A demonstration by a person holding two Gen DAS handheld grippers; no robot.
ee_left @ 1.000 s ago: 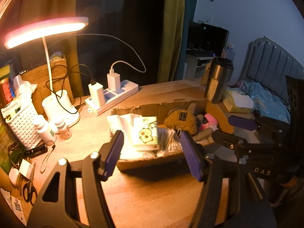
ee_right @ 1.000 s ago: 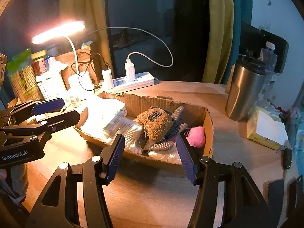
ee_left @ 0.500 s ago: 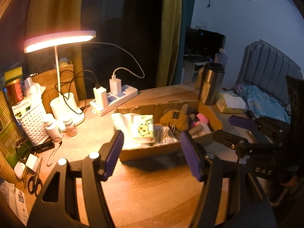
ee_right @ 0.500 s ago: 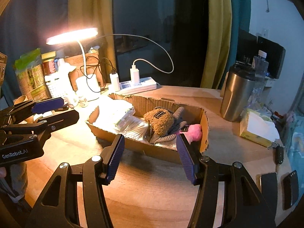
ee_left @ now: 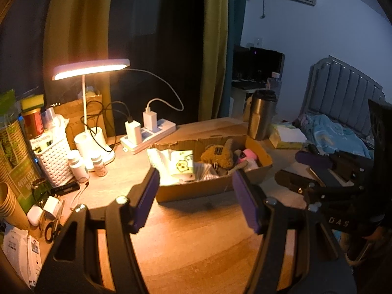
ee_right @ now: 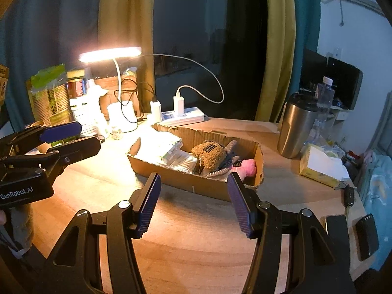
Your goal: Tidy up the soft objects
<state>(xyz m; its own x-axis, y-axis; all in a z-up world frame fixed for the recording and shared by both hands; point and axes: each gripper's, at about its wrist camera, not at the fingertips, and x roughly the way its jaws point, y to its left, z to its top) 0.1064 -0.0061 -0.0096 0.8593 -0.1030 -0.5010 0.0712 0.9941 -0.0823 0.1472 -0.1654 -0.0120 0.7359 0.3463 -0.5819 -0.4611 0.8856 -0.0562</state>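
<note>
A shallow cardboard box (ee_left: 208,189) (ee_right: 181,178) lies on the wooden table. In it lie white tissue packs (ee_left: 182,165) (ee_right: 169,149), a brown plush pouch (ee_left: 216,155) (ee_right: 208,153), grey gloves (ee_right: 229,158) and a pink soft toy (ee_left: 250,153) (ee_right: 248,167). My left gripper (ee_left: 196,193) is open and empty, held back from the box's near side. My right gripper (ee_right: 193,196) is open and empty, also short of the box. Each gripper shows in the other's view, the right one (ee_left: 308,169) and the left one (ee_right: 66,137).
A lit desk lamp (ee_left: 90,68), a power strip with chargers (ee_left: 149,132), a white basket (ee_left: 54,156) and small bottles (ee_left: 99,165) stand at the left. A steel tumbler (ee_right: 297,125), a tissue pack (ee_right: 321,166), keys (ee_right: 349,194) and two dark phones (ee_right: 367,235) are at the right.
Both grippers have pulled back and up from the box, which now looks smaller and farther. Both stay open and empty. The box contents have not moved.
</note>
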